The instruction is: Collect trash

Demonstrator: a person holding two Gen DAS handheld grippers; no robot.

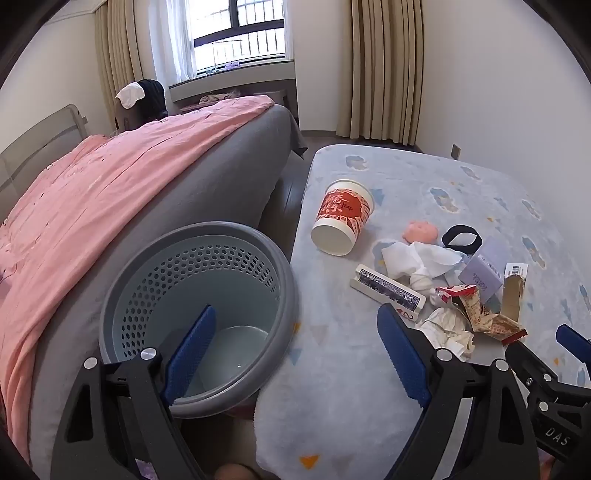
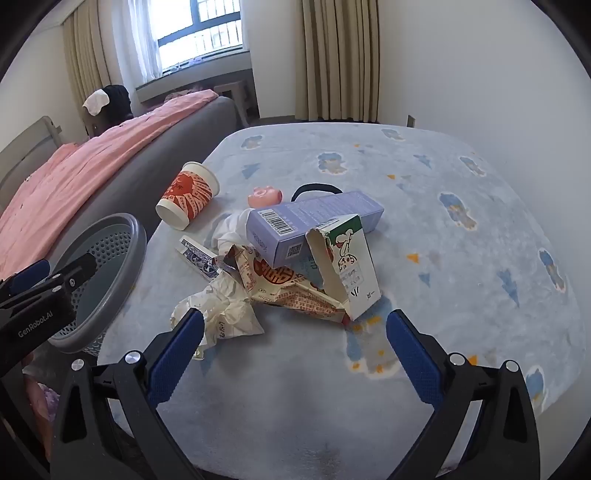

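A bedroom with white walls, beige curtains (image 1: 384,70) and a barred window (image 1: 236,33) holds a bed (image 1: 110,192) under a pink cover, at 9 o'clock in both views. Beside it stands a worktop (image 2: 461,229) draped in a pale blue blanket with cloud prints. A grey bin (image 1: 199,314) with a perforated wall sits between bed and worktop, at 7 o'clock in the left view, its rim touching the blanket's edge; nothing shows inside it.

The trash lies in a heap on the worktop. A red and white cup (image 2: 186,195) lies on its side at 10 o'clock of the heap. A lilac box (image 2: 314,221) rests tilted across the top, and an open white carton (image 2: 351,266) leans against it at 3 o'clock. A flattened red-print wrapper (image 2: 291,291) lies under both. Crumpled paper (image 2: 221,310) lies at 7 o'clock, a card pack (image 2: 197,256) at 9 o'clock. A pink toy (image 2: 264,195) and a black band (image 2: 317,188) lie at 12 o'clock.

The left claw (image 1: 295,358) hangs spread over the bin's rim, gripping nothing. The right claw (image 2: 295,354) is spread just short of the heap, one finger (image 2: 177,350) overlapping the paper's edge in the picture; whether they touch is unclear.
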